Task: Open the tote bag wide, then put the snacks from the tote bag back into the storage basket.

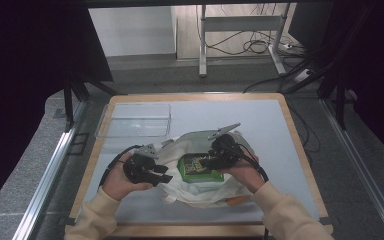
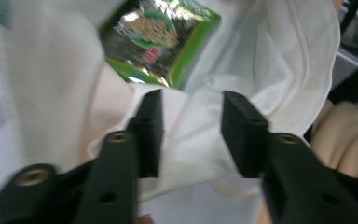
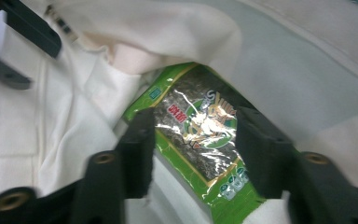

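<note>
Fingers (image 2: 240, 135) of the left gripper (image 2: 191, 135) stood apart in its own view, with a fold of the white bag (image 2: 200, 126) lying between them; whether the pads pressed the cloth could not be told, though gaps showed beside each one. Fingers (image 3: 137, 149) of the right gripper (image 3: 193, 149) were likewise apart, one on each side of the green packet (image 3: 200, 140), and neither pad clearly pressed its shiny wrapper.

From the high view, two cream sleeves came in at six o'clock. Left hand (image 1: 117, 182) held the left gripper (image 1: 162, 178) at about eight o'clock of the bag (image 1: 200, 192), its tips at the cloth's near-left edge. Right hand (image 1: 250, 175) held the right gripper (image 1: 206, 162) at about three o'clock of the packet (image 1: 197, 167), pointing toward nine o'clock. Packet lay in the bag's open mouth, near the middle of the table (image 1: 270, 130), with cloth bunched around it on every side. In the left gripper view the packet (image 2: 161, 39) showed at twelve o'clock beyond the tips, partly tucked under a flap of cloth.

Farther off, a clear tray (image 1: 135, 120) sat at about eleven o'clock from the bag, well apart from it, near the table's far-left corner. Beyond the far edge, at one o'clock, a metal frame (image 1: 240, 25) stood on the floor among cables (image 1: 255, 47).
</note>
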